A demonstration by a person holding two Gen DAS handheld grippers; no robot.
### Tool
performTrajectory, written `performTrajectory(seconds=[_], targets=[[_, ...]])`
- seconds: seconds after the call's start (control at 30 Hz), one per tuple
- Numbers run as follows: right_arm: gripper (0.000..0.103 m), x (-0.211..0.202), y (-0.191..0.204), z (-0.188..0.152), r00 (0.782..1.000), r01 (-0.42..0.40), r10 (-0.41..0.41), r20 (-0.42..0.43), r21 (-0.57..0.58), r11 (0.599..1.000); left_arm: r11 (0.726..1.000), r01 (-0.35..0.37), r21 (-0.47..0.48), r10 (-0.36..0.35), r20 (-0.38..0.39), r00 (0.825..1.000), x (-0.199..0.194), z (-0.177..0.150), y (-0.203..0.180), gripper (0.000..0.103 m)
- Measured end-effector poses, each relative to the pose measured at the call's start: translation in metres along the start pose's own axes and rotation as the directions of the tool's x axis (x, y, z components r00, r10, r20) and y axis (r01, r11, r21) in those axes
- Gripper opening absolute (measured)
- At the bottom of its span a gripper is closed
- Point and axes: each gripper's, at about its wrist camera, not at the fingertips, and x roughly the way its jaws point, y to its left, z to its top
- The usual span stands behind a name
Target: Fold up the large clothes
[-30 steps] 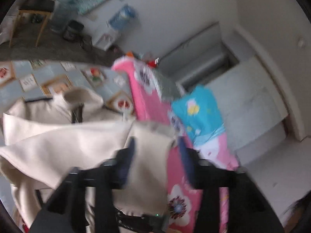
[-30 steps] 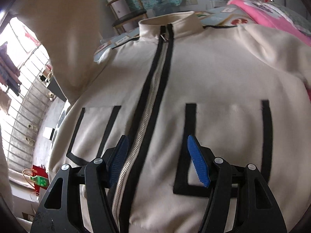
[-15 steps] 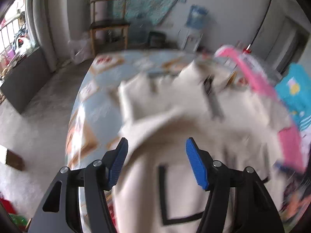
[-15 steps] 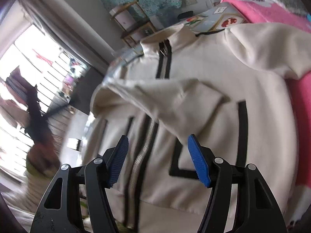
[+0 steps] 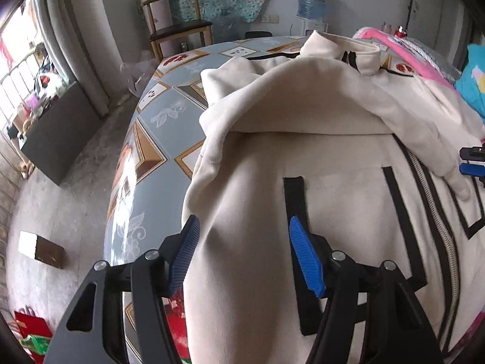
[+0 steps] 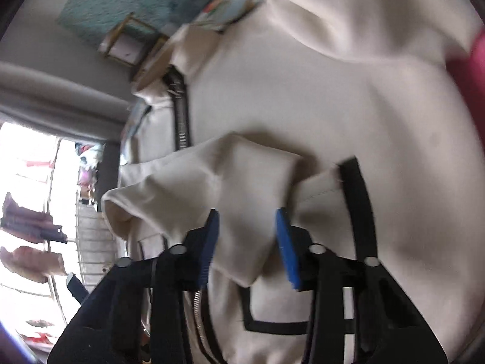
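A cream zip-up jacket (image 5: pixel 339 151) with black trim lies front-up on the patterned table. Its left sleeve (image 5: pixel 303 91) is folded across the chest. My left gripper (image 5: pixel 244 251) is open and empty above the jacket's lower left part, near a black-edged pocket (image 5: pixel 294 200). My right gripper (image 6: pixel 247 242) is open, its blue pads on either side of the folded sleeve's cuff end (image 6: pixel 242 212), not closed on it. The right gripper also shows at the right edge of the left wrist view (image 5: pixel 473 163).
The table (image 5: pixel 151 139) has a blue-grey tile-pattern cloth. A pink blanket (image 5: pixel 403 42) and a turquoise cloth (image 5: pixel 473 72) lie at the far right. A wooden chair (image 5: pixel 175 27) and a water dispenser (image 5: pixel 309 3) stand behind. A box (image 5: pixel 39 248) sits on the floor.
The left sleeve has been laid across the jacket's front. My left gripper swung back over the jacket's lower left. My right gripper tilted and came down at the sleeve's cuff.
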Motion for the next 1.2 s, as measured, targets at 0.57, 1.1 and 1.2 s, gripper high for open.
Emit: performTrajectory(seconds=[0.57,1.1,1.2], targets=[[0.04,0.012,0.012,0.023,0.984,0.166,-0.159,0.077,-0.095,0.982,0.999,-0.025,-0.029,0.026,0.059,0.998,0.009,-0.003,0.008,0.061],[0.004,-0.107,0.165,0.031,0.912,0.081,0.152,0.381,-0.531,0.844,0.995,0.001,-0.104,0.005,0.056,0.998,0.014,-0.003,0.02,0.062],[0.004,-0.136,0.166,0.031,0.879,0.116,0.172,0.445,-0.548,0.828,0.994,0.003,-0.109,0.003,0.057,0.998,0.014,-0.002,0.021,0.062]])
